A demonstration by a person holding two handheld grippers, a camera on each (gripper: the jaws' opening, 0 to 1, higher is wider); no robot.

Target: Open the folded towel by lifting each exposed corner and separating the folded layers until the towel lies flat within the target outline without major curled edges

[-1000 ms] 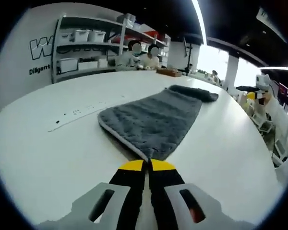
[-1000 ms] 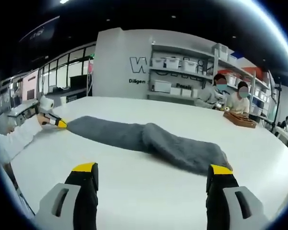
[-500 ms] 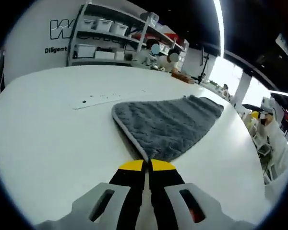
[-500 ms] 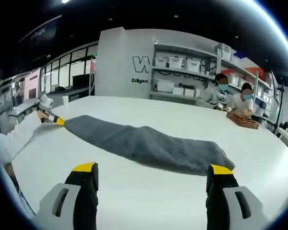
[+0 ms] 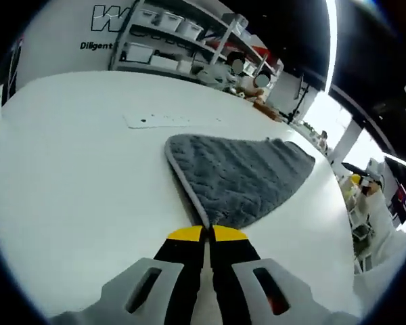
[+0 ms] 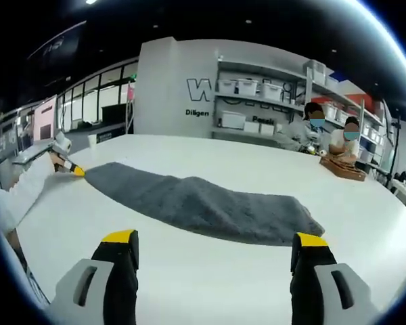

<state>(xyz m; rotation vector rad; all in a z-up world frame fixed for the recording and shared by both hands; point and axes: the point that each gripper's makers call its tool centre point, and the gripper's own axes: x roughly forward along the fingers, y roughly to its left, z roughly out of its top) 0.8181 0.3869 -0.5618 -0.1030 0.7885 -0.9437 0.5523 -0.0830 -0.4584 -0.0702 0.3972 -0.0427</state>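
A grey plush towel (image 5: 240,172) lies spread on the white table (image 5: 68,183), its pale-edged near corner pinched between the jaws of my left gripper (image 5: 208,233), which is shut on it. In the right gripper view the same towel (image 6: 203,203) stretches flat across the table from far left to near right. My right gripper (image 6: 216,247) stands open over bare table just short of the towel's near edge, nothing between its fingers. The left gripper (image 6: 73,170) shows small at the towel's far left corner, held by a sleeved hand.
A faint marked strip (image 5: 172,120) lies on the table beyond the towel. Shelves with white bins (image 6: 254,91) line the back wall. Two people (image 6: 331,139) sit at the table's far side by a wooden box (image 6: 345,169).
The left gripper has pulled its corner outward, and the bunched fold in the middle of the towel has flattened out. The right gripper has stayed still and open.
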